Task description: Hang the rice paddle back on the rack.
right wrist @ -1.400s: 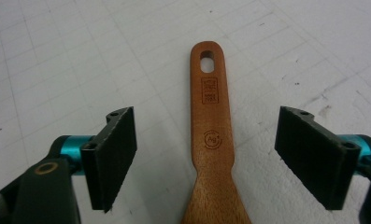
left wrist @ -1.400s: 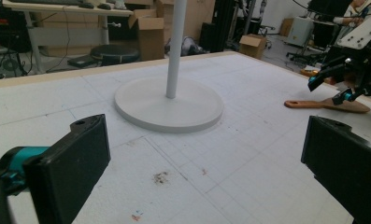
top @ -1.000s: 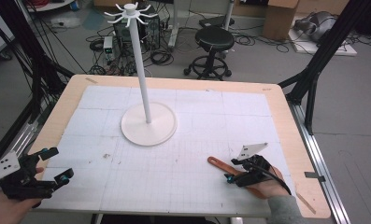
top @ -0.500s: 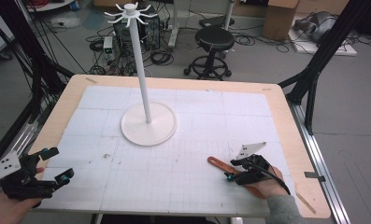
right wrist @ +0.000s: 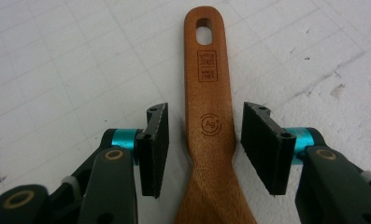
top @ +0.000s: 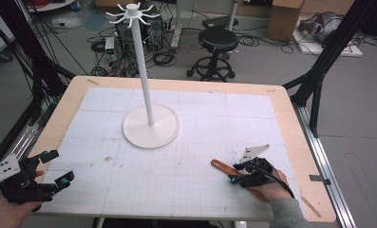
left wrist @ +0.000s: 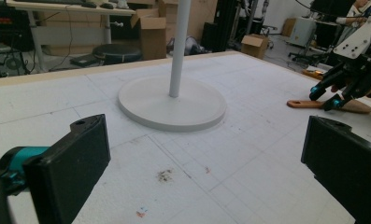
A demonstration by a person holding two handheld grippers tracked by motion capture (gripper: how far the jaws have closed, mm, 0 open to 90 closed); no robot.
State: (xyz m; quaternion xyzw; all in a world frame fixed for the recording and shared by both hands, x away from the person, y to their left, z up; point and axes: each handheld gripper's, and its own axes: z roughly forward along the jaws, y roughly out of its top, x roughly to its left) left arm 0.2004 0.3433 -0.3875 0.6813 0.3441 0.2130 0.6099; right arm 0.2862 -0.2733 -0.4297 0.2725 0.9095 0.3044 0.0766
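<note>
Two fingers of our right gripper (right wrist: 204, 149) stand apart astride the wooden spoon (right wrist: 208, 116)'s stiff, light neck, near the counter (top: 290, 114)'s front-right corner; left gripper (left wrist: 202, 182) gapes empty.

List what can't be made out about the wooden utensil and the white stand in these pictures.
- Wooden utensil: its wide end is cut off by the bottom edge of the right gripper view and covered by the right gripper and hand in the high view, so its type is unclear.
- Its stamped rectangular mark: too small to read.
- White stand: the pole runs off the top edge in the left gripper view.
- Left gripper: its body is cut off by the bottom edge.
</note>
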